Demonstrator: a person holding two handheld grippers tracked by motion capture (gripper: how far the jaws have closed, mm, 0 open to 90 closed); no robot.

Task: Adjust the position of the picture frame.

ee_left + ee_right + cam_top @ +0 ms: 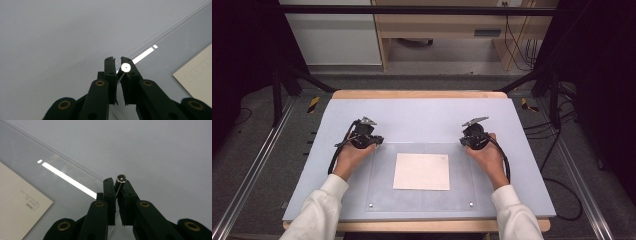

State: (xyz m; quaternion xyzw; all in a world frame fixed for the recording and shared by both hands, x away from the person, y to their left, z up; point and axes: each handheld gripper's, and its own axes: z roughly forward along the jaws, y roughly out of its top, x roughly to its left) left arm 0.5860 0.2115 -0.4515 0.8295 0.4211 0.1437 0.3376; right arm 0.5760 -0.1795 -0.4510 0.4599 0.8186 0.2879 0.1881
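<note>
lying under clear sheet (422,200): paper (421,171)

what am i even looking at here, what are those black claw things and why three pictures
No machine here: a person sits at a pale grey table and holds a black two-jaw hand tool in each hand, the left gripper and the right gripper. The high view looks down from above the person. The other two come from small cameras riding on each tool, looking along its jaws.

On the table lies a clear plastic sheet with small round metal studs at its corners, and under it a cream square paper. Each gripper's jaws are closed at a far corner of the clear sheet, apparently pinching its thin edge beside a stud.
</note>
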